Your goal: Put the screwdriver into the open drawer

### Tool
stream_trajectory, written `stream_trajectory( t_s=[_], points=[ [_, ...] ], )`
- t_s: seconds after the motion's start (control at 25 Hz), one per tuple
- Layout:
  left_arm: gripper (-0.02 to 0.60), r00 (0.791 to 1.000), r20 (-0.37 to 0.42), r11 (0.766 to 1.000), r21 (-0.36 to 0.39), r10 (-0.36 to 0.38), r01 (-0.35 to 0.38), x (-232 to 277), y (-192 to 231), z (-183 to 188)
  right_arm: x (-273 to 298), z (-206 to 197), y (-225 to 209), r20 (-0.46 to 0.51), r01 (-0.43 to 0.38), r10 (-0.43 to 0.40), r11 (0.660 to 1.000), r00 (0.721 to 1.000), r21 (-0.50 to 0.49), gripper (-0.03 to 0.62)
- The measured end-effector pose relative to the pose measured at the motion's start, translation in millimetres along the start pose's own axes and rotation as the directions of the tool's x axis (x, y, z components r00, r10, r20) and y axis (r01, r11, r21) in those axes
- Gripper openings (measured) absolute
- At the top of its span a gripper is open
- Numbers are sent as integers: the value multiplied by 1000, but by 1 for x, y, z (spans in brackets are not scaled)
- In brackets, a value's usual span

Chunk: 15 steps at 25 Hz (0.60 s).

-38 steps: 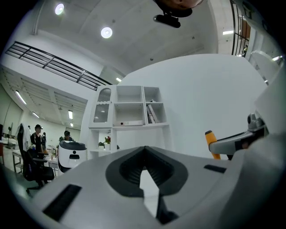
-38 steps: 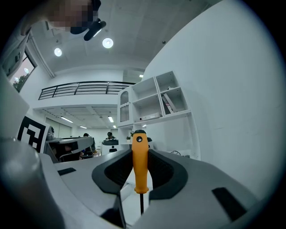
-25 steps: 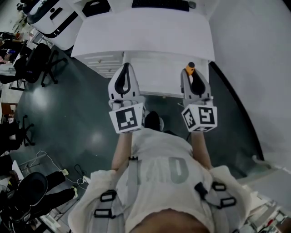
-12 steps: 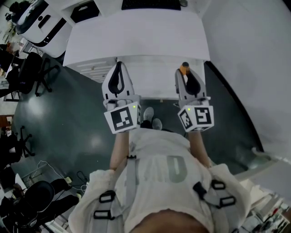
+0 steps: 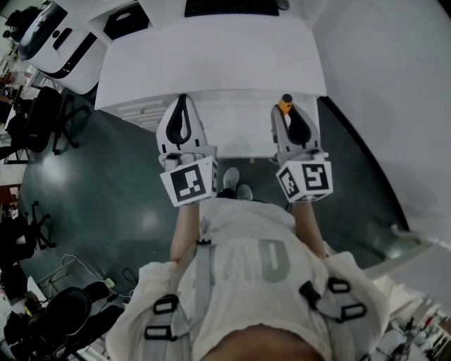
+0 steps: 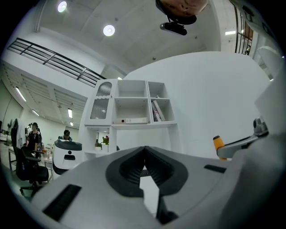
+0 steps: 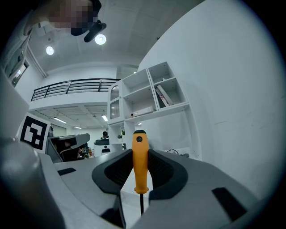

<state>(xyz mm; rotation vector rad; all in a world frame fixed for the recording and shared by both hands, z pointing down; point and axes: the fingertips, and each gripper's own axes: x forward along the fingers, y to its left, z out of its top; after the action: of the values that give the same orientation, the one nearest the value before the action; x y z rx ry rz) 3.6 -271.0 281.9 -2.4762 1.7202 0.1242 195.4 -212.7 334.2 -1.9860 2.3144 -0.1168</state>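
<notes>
**Screwdriver held over the open drawer at the desk's front edge**

The white desk filled the top of the head view, and the open drawer stood pulled out from under its near edge, toward the person. Both grippers hung over that drawer, their tips just short of the desk's edge.

The right gripper was over the drawer's right end. Its jaws were closed partway on the screwdriver – the dark pads pressed on both sides of the orange handle. The handle's black-capped end stuck out past the fingertips toward the desk, and the thin shaft ran back between the jaws. From above, the orange handle showed right at the desk's near edge, above the drawer and not inside it.

The left gripper sat over the drawer's left end, level with the right one. Its jaws were drawn together, the pad tips meeting, with nothing between them.

A keyboard lay at the desk's far side. To the left of the desk, office chairs stood on the dark floor.
</notes>
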Motion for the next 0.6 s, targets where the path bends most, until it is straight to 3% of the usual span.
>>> stream_trajectory(
  t_s=[0.6],
  points=[
    [6, 999, -45, 1000, 17, 9, -8, -17, 0, -6, 26, -20, -3, -154, -53, 46, 998, 987, -42, 103]
  ],
)
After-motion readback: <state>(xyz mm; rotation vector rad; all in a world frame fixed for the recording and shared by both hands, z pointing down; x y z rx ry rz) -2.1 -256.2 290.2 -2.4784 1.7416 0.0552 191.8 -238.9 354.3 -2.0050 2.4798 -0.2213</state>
